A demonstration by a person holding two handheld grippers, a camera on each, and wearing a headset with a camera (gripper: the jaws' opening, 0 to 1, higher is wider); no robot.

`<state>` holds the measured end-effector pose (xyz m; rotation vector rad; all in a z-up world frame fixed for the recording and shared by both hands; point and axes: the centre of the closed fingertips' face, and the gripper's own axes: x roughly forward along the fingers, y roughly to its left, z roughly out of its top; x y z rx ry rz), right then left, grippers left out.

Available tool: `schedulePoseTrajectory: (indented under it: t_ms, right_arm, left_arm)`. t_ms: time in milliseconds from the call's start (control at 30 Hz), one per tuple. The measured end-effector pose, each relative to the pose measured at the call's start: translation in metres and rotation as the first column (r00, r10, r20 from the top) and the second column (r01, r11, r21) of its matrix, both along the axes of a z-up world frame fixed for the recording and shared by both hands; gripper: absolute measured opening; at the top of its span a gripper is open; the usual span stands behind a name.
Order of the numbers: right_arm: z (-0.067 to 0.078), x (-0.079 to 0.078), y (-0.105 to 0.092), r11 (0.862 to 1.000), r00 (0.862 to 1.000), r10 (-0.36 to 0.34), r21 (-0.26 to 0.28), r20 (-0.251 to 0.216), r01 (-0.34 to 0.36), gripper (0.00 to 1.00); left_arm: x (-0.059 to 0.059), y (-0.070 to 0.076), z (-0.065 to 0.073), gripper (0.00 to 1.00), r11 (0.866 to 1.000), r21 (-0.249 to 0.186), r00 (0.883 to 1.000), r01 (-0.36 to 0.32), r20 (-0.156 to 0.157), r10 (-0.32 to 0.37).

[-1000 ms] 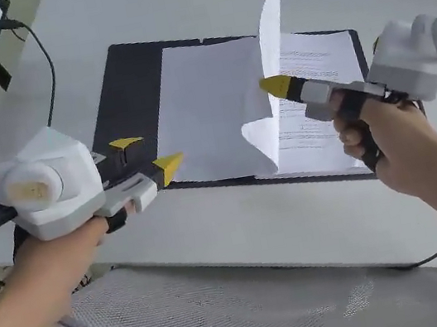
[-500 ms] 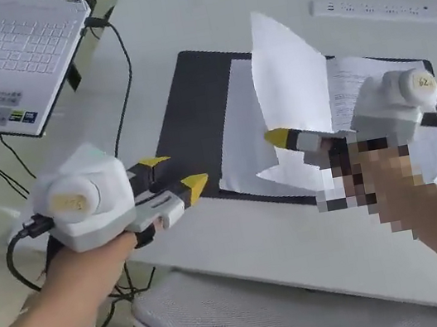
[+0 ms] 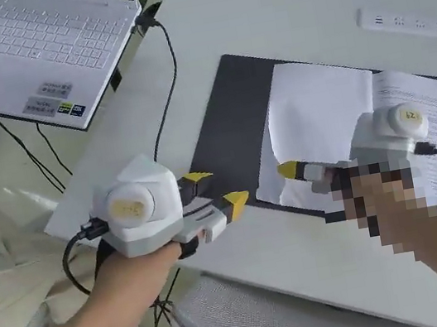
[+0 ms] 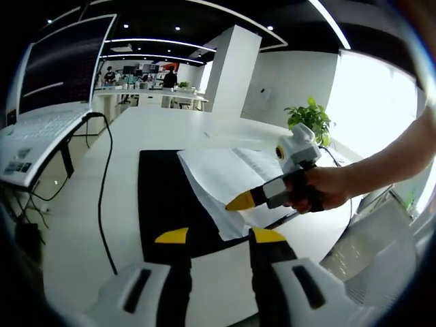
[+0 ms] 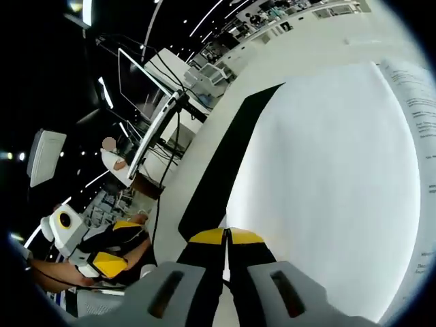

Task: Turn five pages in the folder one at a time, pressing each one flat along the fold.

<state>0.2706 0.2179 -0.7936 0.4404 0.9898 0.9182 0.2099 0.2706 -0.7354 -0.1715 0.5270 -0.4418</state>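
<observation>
right gripper view looks along my right tongs (image 5: 226, 236). their tips are pressed together with no gap, and the lower edge of the white page (image 5: 327, 170) seems to be nipped between them, though the paper is too thin to make out in the seam. the page arches over the left half of the open black folder (image 5: 218, 180) and does not yet lie flat. in the left gripper view my left tongs (image 4: 219, 236) are apart and carry nothing, hovering over the near edge of the desk (image 3: 276, 3) just short of the folder's near left corner. on the folder's right half lies a printed sheet (image 3: 435, 106), and the fold (image 3: 373, 91) runs between it and the page. a laptop (image 3: 29, 36) sits well off to the left. i judge the page to be very light, limp and smooth. it would crease if i bit deep or twisted it, could tear at the binding if i pulled away from the fold, and may slip out of a loose pinch. the place to hold each sheet is its free outer edge near the bottom corner, with a shallow bite. for flattening i would stroke gently along the fold with closed tips. the cover looks stiff enough to stay put, though it might slide on the smooth desk.
</observation>
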Motion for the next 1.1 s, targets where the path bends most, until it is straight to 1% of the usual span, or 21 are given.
schedulePoseTrajectory:
  t_ms: [67, 100, 133, 167, 200, 333, 500, 567, 600, 667, 700, 767, 800, 833, 867, 900, 933, 967, 1033, 1067, 1100]
  right_arm:
    - [-0.002, 0.001, 0.002, 1.0, 1.0, -0.004, -0.001, 0.0, 0.004, 0.0]
    - [-0.002, 0.001, 0.004, 1.0, 1.0, -0.007, 0.012, -0.021, 0.007, 0.0]
    - [-0.003, 0.001, 0.004, 1.0, 1.0, -0.006, 0.005, -0.013, 0.006, 0.0]
    - [-0.004, 0.001, 0.005, 1.0, 1.0, -0.003, 0.009, -0.014, 0.003, 0.0]
    - [-0.004, 0.001, 0.006, 1.0, 1.0, -0.003, 0.014, -0.023, 0.003, 0.0]
    - [-0.003, 0.0, 0.009, 1.0, 1.0, -0.006, 0.027, -0.026, 0.007, 0.01]
    - [-0.003, -0.01, 0.013, 0.998, 0.999, 0.009, 0.059, -0.042, -0.006, 0.08]
    - [0.001, -0.015, 0.016, 0.995, 0.999, 0.011, 0.098, -0.053, -0.006, 0.11]
    - [0.004, -0.016, 0.016, 0.994, 0.999, 0.004, 0.106, -0.055, 0.002, 0.12]
    - [0.013, -0.018, 0.015, 0.99, 0.999, -0.006, 0.143, -0.048, 0.013, 0.1]
    - [0.016, -0.018, 0.013, 0.99, 0.999, -0.01, 0.142, -0.039, 0.016, 0.1]
    - [0.026, -0.015, 0.01, 0.983, 0.999, -0.026, 0.179, -0.027, 0.03, 0.09]
    - [0.027, -0.014, 0.007, 0.983, 0.999, -0.033, 0.178, -0.028, 0.037, 0.08]
    - [0.033, -0.011, 0.004, 0.979, 0.999, -0.047, 0.196, -0.012, 0.048, 0.08]
    - [0.036, -0.008, 0.001, 0.977, 0.998, -0.062, 0.206, -0.011, 0.063, 0.08]
    - [0.038, -0.006, -0.004, 0.976, 0.998, -0.069, 0.205, -0.01, 0.07, 0.08]
    - [0.042, -0.003, -0.007, 0.974, 0.997, -0.078, 0.214, 0.009, 0.075, 0.08]
    - [0.047, 0.001, -0.01, 0.972, 0.995, -0.092, 0.221, 0.026, 0.084, 0.09]
    - [0.054, 0.008, -0.019, 0.969, 0.994, -0.105, 0.229, 0.035, 0.094, 0.1]
    - [0.06, 0.016, -0.026, 0.968, 0.99, -0.12, 0.23, 0.079, 0.099, 0.1]
    - [0.06, 0.018, -0.029, 0.969, 0.989, -0.124, 0.225, 0.084, 0.102, 0.1]
  left_arm:
    - [0.002, 0.002, -0.002, 0.32, 1.0, 0.0, 1.0, -0.001, -0.001, 0.001]
    - [0.002, 0.002, -0.004, 0.32, 1.0, -0.001, 1.0, 0.001, -0.006, -0.001]
    - [0.003, 0.002, -0.005, 0.33, 1.0, -0.001, 1.0, -0.001, -0.006, 0.001]
    - [0.004, 0.003, -0.004, 0.33, 1.0, -0.002, 1.0, -0.003, -0.001, 0.003]
    - [0.004, 0.003, -0.005, 0.32, 1.0, -0.003, 1.0, -0.002, -0.004, 0.002]
    - [0.005, 0.002, -0.007, 0.32, 1.0, -0.001, 1.0, 0.005, -0.011, -0.005]
    - [0.006, -0.001, -0.009, 0.32, 1.0, 0.005, 1.0, 0.013, -0.014, -0.013]
    - [0.006, -0.002, -0.011, 0.31, 1.0, 0.004, 1.0, 0.019, -0.019, -0.018]
    - [0.006, -0.003, -0.012, 0.31, 1.0, 0.006, 1.0, 0.021, -0.02, -0.021]
    - [0.008, -0.005, -0.015, 0.31, 1.0, 0.006, 0.999, 0.029, -0.027, -0.029]
    - [0.009, -0.008, -0.017, 0.3, 0.999, 0.008, 0.999, 0.039, -0.032, -0.039]
    - [0.012, -0.012, -0.018, 0.28, 0.998, 0.015, 0.998, 0.055, -0.023, -0.054]
    - [0.015, -0.015, -0.02, 0.26, 0.998, 0.019, 0.998, 0.067, -0.021, -0.067]
    - [0.018, -0.019, -0.021, 0.24, 0.996, 0.023, 0.997, 0.082, -0.018, -0.081]
    - [0.021, -0.022, -0.022, 0.22, 0.996, 0.027, 0.996, 0.091, -0.01, -0.09]
    - [0.024, -0.025, -0.023, 0.2, 0.995, 0.027, 0.995, 0.099, -0.01, -0.099]
    - [0.029, -0.032, -0.022, 0.2, 0.993, 0.014, 0.993, 0.116, 0.004, -0.116]
    - [0.033, -0.037, -0.022, 0.2, 0.992, 0.012, 0.992, 0.125, 0.019, -0.125]
    - [0.042, -0.049, -0.028, 0.2, 0.986, 0.02, 0.986, 0.163, 0.018, -0.164]
    - [0.047, -0.054, -0.033, 0.2, 0.984, 0.028, 0.984, 0.176, 0.02, -0.177]
    - [0.048, -0.056, -0.035, 0.19, 0.983, 0.028, 0.983, 0.182, 0.02, -0.183]
